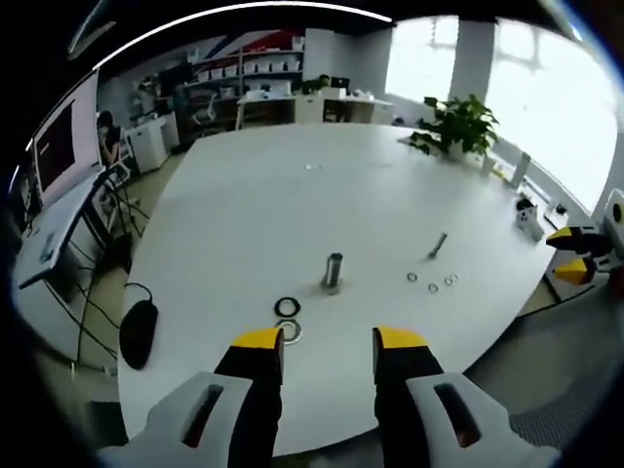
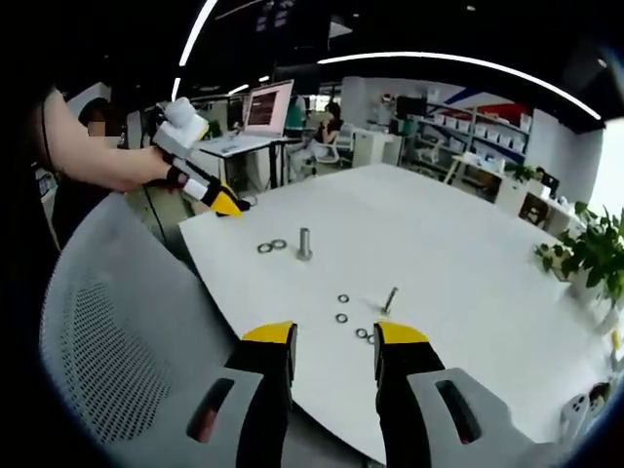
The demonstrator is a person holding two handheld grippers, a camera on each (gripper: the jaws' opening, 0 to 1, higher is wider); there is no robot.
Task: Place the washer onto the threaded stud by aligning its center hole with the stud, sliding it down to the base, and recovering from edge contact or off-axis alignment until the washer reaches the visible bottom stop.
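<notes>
Left claw [image 1: 329, 341] wide, empty — washer [image 1: 290, 331] just beyond its tips, stud [image 1: 333, 270] farther — right claw [image 2: 335, 339] likewise.

The table [image 1: 292, 205] has a smooth, matt white top. The threaded stud [image 1: 333, 270] looks like dull grey metal, and the washer [image 1: 290, 331] beside the dark ring [image 1: 287, 307] has a pale metallic sheen. A chair [image 2: 117, 331] back is grey perforated mesh. Gripper tips look like yellow plastic.

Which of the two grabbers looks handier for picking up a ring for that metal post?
Left, probably. The left gripper hangs open just before two washers beside the stud; the right gripper faces other washers farther off.
</notes>
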